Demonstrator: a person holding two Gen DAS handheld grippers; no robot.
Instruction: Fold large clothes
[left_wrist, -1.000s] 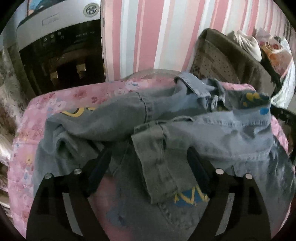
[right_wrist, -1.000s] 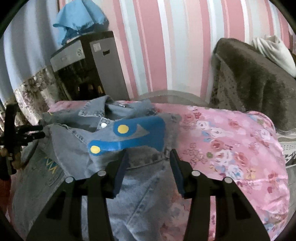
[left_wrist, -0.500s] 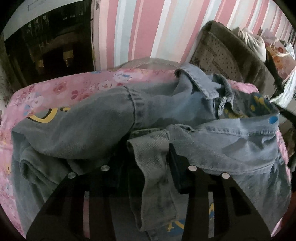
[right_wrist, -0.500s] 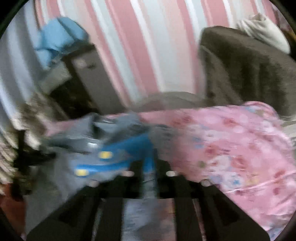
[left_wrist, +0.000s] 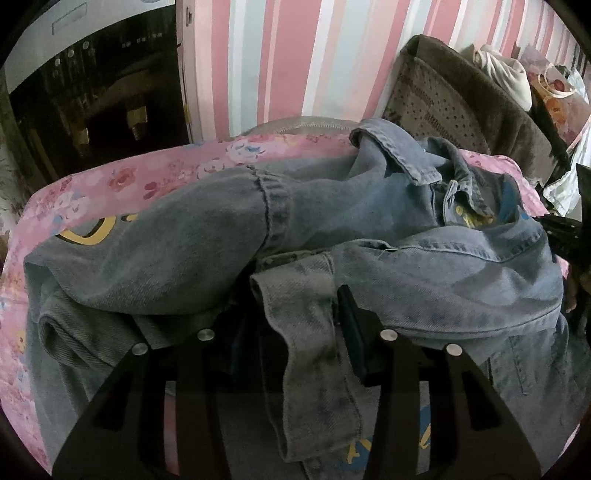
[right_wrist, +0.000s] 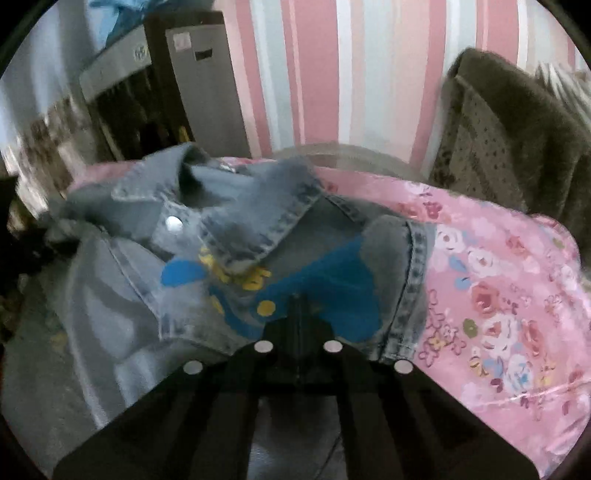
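The left claw (left_wrist: 295, 325) clamps a grey-blue cuffed sleeve (left_wrist: 314, 350) of the crumpled blue denim jacket (left_wrist: 443, 280) on the pink floral bed cover (right_wrist: 498, 295), while the right claw (right_wrist: 298, 317), its jaws just having closed, pinches the jacket's blue-printed shoulder.

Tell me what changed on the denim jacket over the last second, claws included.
Both claws came down onto the denim jacket. The left claw narrowed around the jacket's cuff; its jaws now flank it. The right claw has just been closing and is now shut on the blue-printed shoulder. The jacket stays crumpled on the pink floral cover.
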